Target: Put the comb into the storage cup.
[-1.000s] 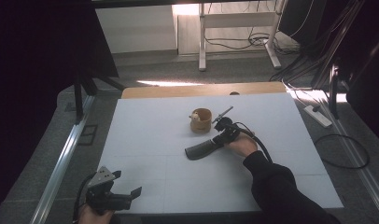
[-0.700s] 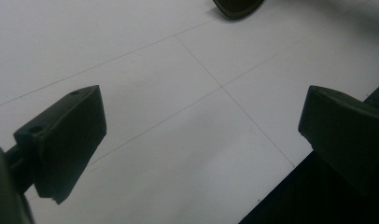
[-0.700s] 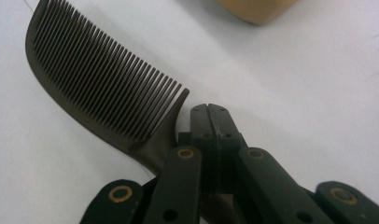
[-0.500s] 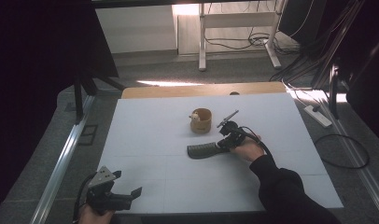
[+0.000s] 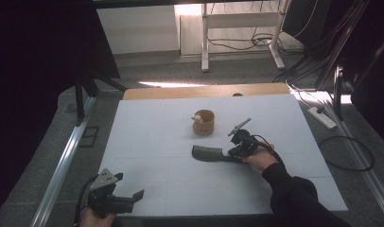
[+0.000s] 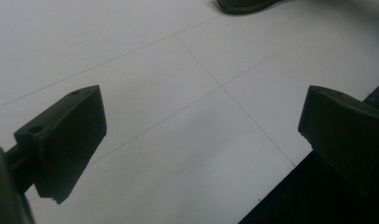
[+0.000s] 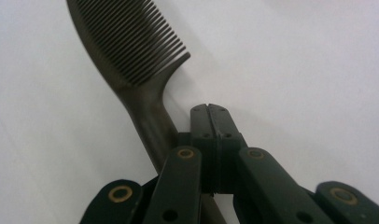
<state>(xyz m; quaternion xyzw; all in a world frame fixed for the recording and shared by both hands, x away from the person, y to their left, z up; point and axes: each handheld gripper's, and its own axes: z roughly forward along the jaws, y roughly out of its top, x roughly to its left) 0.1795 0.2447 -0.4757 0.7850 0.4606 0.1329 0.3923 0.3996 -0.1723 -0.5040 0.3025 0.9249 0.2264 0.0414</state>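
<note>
High view: compared with the frame 1 second earlier, the right gripper (image 5: 241,144) and the comb (image 5: 208,153) have shifted toward the lower right of the frame, away from the wooden cup (image 5: 204,122). The comb lies flat on the table (image 5: 147,137), centre frame, teeth end pointing left. Right gripper view: the 2 jaws are fully closed against each other, and the comb handle (image 7: 150,116) passes just left of them. The left gripper (image 5: 115,198), lower left, stands open with nothing between its jaws

no readable text, labels, brands, numbers or signs on anything in view
</note>
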